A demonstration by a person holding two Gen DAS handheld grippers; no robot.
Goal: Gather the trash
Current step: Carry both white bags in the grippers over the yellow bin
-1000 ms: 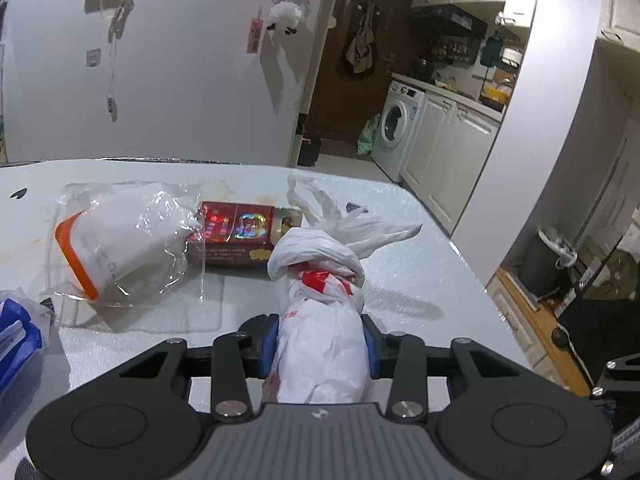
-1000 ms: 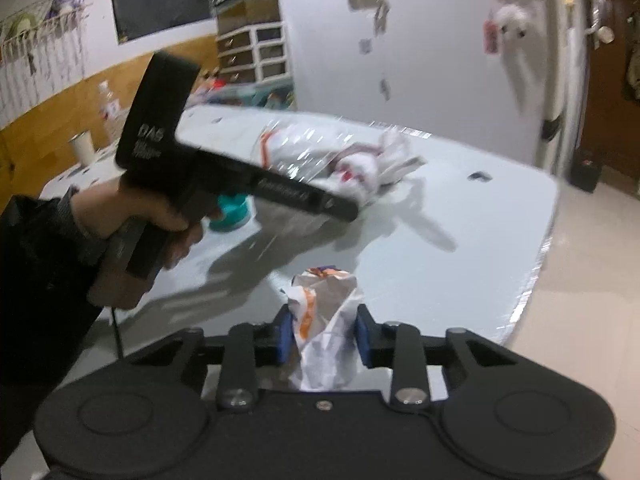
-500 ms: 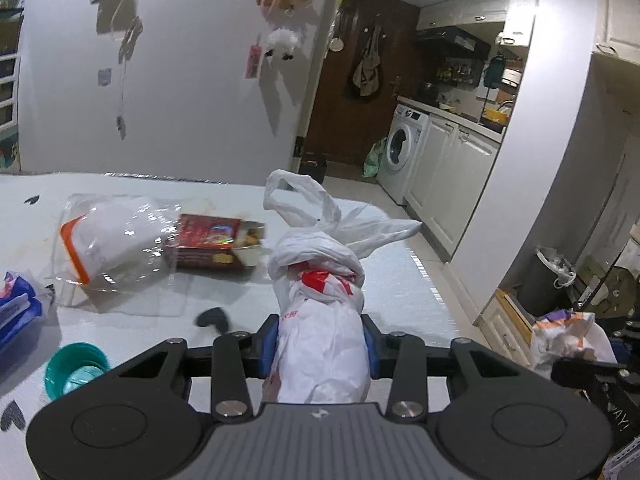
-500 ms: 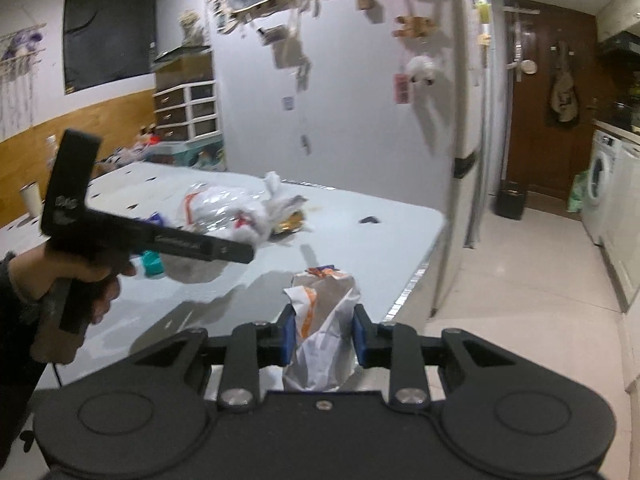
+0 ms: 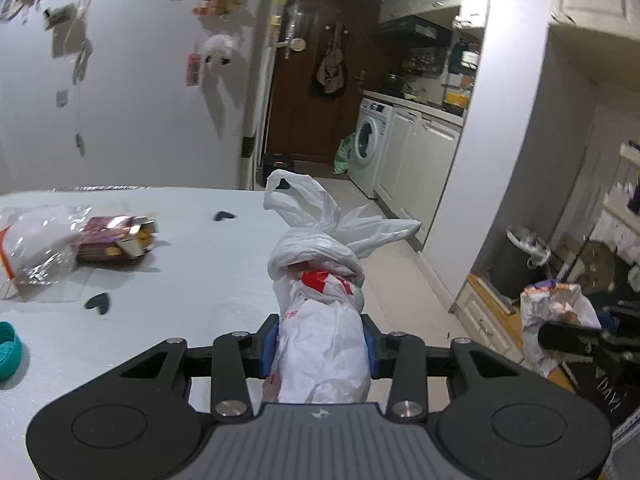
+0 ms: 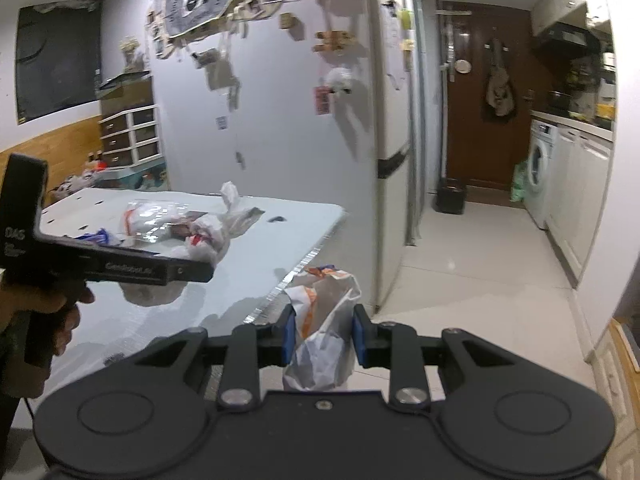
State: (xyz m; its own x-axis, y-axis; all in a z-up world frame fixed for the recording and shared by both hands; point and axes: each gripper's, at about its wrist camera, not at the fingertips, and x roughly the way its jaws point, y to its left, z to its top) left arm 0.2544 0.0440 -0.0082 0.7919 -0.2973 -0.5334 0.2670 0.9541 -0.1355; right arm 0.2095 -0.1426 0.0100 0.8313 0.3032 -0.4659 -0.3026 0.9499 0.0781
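My left gripper point(image 5: 318, 346) is shut on a knotted white plastic bag with red print point(image 5: 320, 304) and holds it above the right edge of the white table point(image 5: 192, 280). My right gripper point(image 6: 323, 334) is shut on a crumpled white and orange paper wrapper point(image 6: 324, 320), held in the air past the table's corner over the floor. The wrapper also shows in the left wrist view point(image 5: 556, 312), and the white bag shows in the right wrist view point(image 6: 214, 236).
On the table lie a clear plastic bag with an orange strip point(image 5: 32, 244), a red box point(image 5: 116, 236) and a teal lid point(image 5: 8, 354). A bin with a white liner point(image 5: 520, 264) stands by the grey wall. A fridge point(image 6: 280, 140) stands beyond the table.
Both grippers have lifted and swung right, away from the table, each still holding its load. The red box and clear bag now lie farther left in the left wrist view.
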